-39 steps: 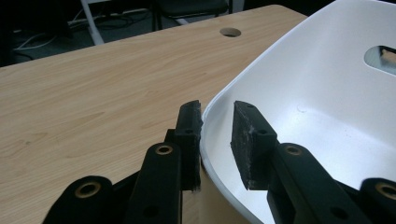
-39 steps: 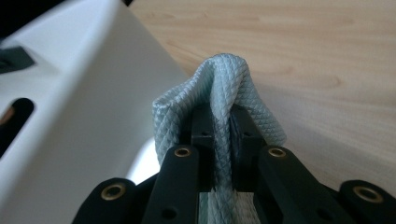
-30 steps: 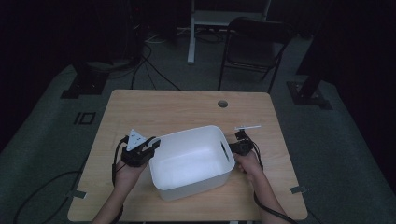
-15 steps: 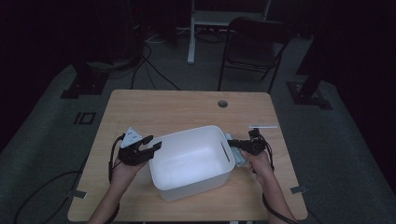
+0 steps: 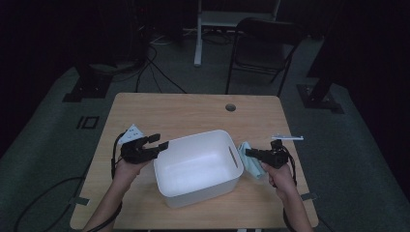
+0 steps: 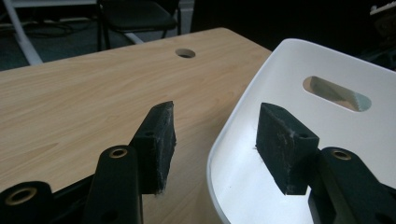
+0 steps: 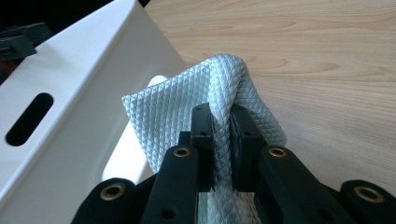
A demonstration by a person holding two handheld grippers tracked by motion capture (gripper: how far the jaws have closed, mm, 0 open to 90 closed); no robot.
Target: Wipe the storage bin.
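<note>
Your right tongs (image 5: 251, 153) were clamped on a pale blue quilted cloth (image 5: 250, 165), the fabric bunched between the two black pads in the right gripper view and folded over their tips (image 7: 224, 116). The cloth hung just outside the right end wall of the white tub (image 5: 198, 166), beside the slot handle in that wall, with its lower part close to the counter (image 5: 183, 111). Your left tongs (image 5: 162, 144) stood apart at the tub's left end; their jaws had just been opening, and in the left gripper view the tub's rounded rim (image 6: 224, 135) sat between the two pads without either pad pressing on it. One pad was over the wood outside the tub, the other over the white inside. The tub stood upright on the counter, turned a little askew to its edges, and its inside looked bare. A small white stick-like item (image 5: 287, 137) lay near the counter's right edge beyond your right hand (image 5: 279, 175). A folding chair (image 5: 261, 48) stood on the floor past the counter's far side.
</note>
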